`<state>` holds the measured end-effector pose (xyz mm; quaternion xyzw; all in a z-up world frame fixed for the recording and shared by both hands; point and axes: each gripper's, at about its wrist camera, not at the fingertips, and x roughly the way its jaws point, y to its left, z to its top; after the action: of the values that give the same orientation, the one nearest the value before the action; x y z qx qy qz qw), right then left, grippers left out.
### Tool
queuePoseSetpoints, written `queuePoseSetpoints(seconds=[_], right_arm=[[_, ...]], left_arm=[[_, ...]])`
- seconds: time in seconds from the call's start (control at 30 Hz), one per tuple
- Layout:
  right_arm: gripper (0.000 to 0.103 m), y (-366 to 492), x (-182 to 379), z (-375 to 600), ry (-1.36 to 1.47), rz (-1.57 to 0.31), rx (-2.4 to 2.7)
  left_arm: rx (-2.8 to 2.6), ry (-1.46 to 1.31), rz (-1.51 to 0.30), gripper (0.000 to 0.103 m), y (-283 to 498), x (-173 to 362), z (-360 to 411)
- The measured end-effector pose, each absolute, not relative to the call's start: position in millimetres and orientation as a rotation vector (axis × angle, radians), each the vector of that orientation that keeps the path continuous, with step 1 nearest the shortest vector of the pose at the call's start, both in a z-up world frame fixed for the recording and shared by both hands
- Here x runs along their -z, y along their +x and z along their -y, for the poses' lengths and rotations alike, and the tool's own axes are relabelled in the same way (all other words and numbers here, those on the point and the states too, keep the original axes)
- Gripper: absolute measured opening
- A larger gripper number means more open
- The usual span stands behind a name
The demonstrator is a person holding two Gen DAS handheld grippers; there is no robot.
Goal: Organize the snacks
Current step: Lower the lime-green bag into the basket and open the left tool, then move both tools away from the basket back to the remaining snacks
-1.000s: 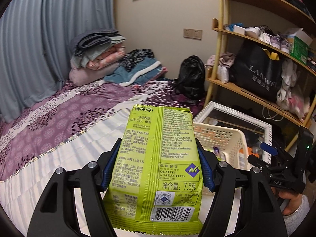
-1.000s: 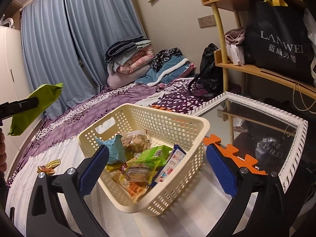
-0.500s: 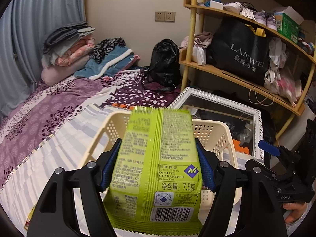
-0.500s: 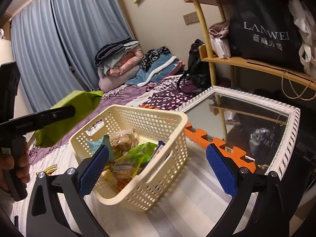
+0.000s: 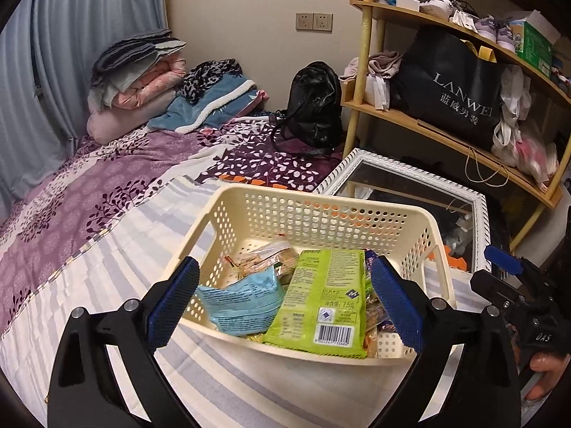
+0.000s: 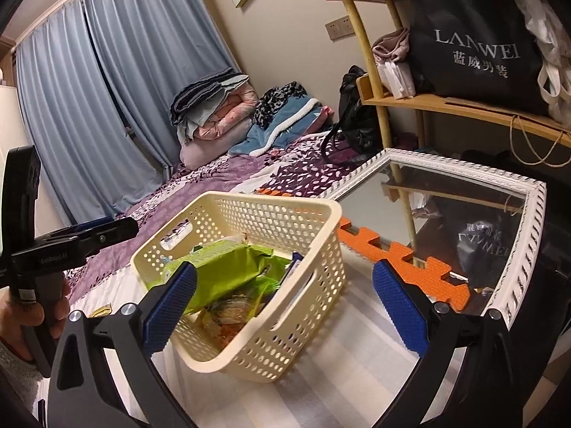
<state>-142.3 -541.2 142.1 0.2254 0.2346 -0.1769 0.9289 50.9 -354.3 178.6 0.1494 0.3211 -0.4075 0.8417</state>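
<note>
A cream perforated basket (image 5: 321, 210) (image 6: 321, 249) stands on the striped bed sheet. The green snack packet (image 5: 321, 306) (image 6: 228, 271) lies inside it, leaning over the near rim, beside a blue packet (image 5: 242, 299) and other snacks. My left gripper (image 5: 285, 299) is open and empty, just above the basket's near rim. My right gripper (image 6: 285, 303) is open and empty, hovering at the basket's near side. The left gripper also shows in the right wrist view (image 6: 107, 232), left of the basket. The right gripper shows at the right edge of the left wrist view (image 5: 506, 271).
A white-framed mirror (image 5: 478, 207) (image 6: 528, 214) lies right of the basket, with orange foam mat (image 6: 410, 260) beside it. A wooden shelf (image 5: 446, 135) with a black bag stands behind. Folded bedding (image 5: 142, 78) and a black backpack (image 5: 314, 107) lie at the bed's far end. A small wrapper (image 6: 100, 310) lies on the sheet.
My left gripper carried the green packet over the basket, opened and let it go. The packet now lies in the basket. The right gripper stayed open and shifted slightly.
</note>
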Motion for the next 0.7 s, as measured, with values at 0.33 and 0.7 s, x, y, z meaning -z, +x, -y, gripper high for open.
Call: queuePoseSetpoints(seconds=[0.33,0.7], right_arm=[[0.098,-140,-146,531,0.434,-0.482,0.344],[0.098,-144,-146,531,0.436,-0.473,0.339]], left_arm=[[0.883,0.388,-0.756,0.098,48,-153,360],[0.839,0.477,-0.828,0.099,55,-118,375]])
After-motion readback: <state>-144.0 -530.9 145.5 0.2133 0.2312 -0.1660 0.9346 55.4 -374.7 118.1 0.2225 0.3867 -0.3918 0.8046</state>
